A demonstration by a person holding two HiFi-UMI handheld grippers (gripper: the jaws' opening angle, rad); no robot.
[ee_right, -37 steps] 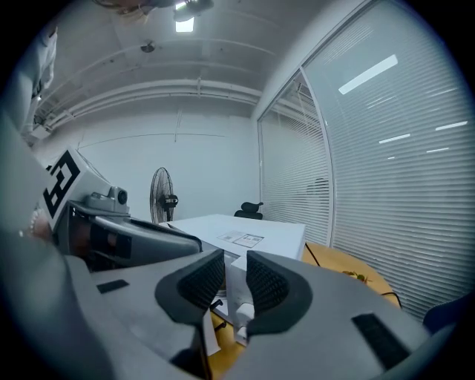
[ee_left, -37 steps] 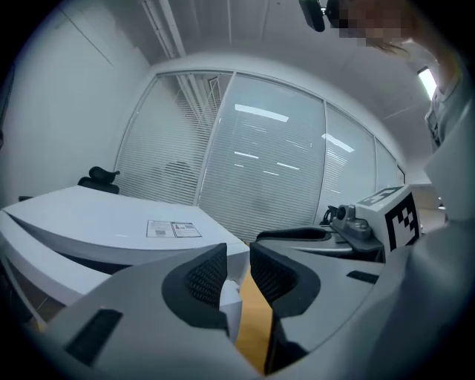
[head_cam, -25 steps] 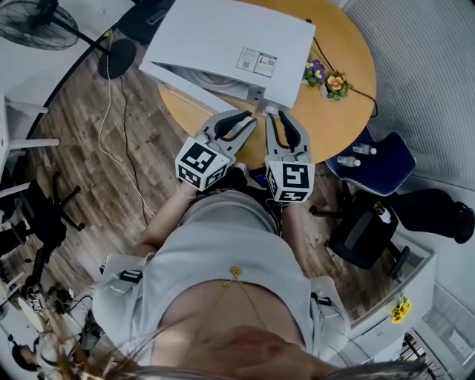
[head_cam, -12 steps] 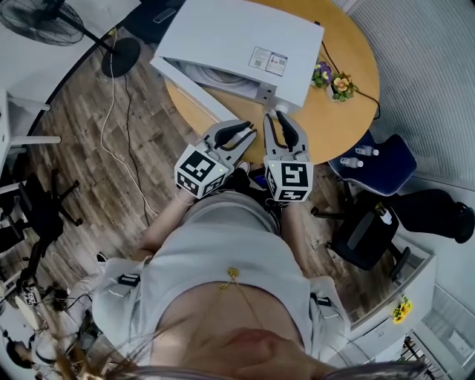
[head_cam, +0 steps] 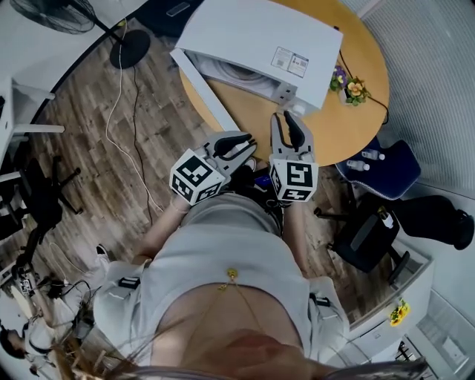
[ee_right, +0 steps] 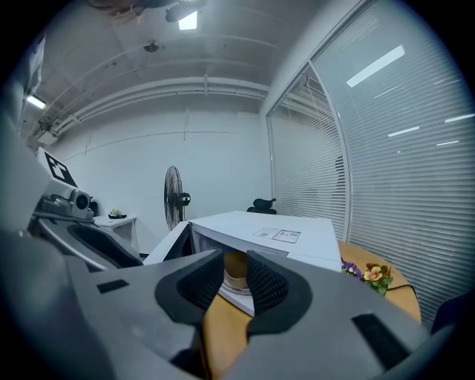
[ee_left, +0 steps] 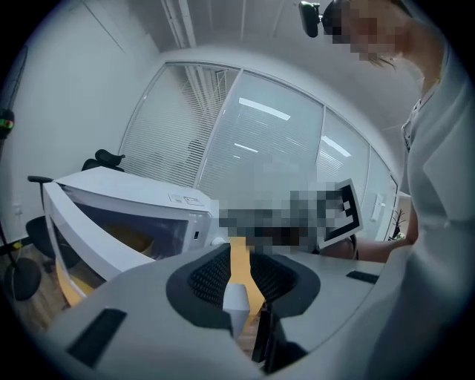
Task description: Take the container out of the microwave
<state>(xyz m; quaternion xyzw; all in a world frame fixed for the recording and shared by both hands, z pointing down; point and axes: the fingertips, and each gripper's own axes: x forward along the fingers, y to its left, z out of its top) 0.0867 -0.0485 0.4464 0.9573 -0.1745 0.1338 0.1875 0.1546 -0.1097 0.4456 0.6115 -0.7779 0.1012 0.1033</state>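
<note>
The white microwave [head_cam: 260, 41] stands on the round wooden table [head_cam: 349, 126] with its door [head_cam: 204, 85] swung open. In the right gripper view a tan container [ee_right: 236, 276] sits inside it on a white plate. My right gripper [head_cam: 288, 122] hangs just before the microwave's front corner, open and empty; its own view lines the container up between its jaws [ee_right: 234, 256], still far off. My left gripper [head_cam: 239, 143] is nearer my body, beside the door, pads apart with nothing between them [ee_left: 239, 252]. The head view hides the container.
A flower pot [head_cam: 349, 85] and a cable sit on the table right of the microwave. A blue chair [head_cam: 386, 167] with bottles and a black office chair [head_cam: 364, 237] stand to the right. A fan [head_cam: 67, 11] and a loose floor cable [head_cam: 119, 141] are to the left.
Both grippers have shifted sideways along the microwave's front. The left one has drawn back from the door edge and turned a little. Neither pair of jaws has changed its gap.
</note>
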